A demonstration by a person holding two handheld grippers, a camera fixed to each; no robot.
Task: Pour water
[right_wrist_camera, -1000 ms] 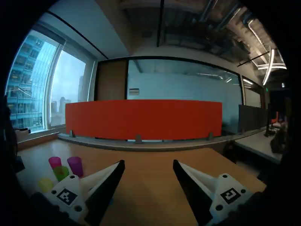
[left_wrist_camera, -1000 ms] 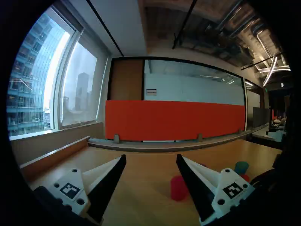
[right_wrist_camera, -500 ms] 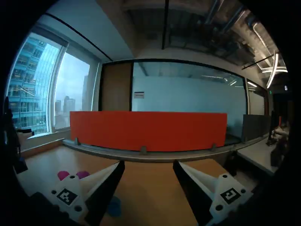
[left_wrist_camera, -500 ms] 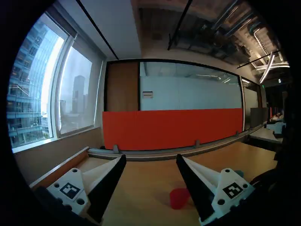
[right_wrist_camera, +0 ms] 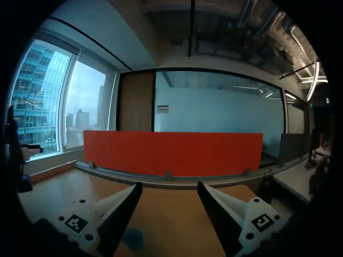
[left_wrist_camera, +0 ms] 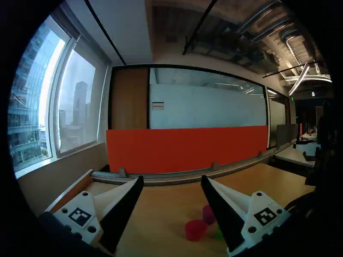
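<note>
Left gripper and right gripper hang empty, fingers spread, above a wooden desk. A red cup, magenta cup and green cup cluster toward the near edge by the left gripper's right finger; a blue cup sits low by the right gripper's left finger. Pouring well likely starts with dipping lower and centring one cup between the fingers before closing.

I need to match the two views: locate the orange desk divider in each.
Left gripper view: the orange divider spans the middle, along the far edge of the desk.
Right gripper view: it spans the centre, again behind the desk.
Shared landmark: the small white sign on the wall above it.
</note>
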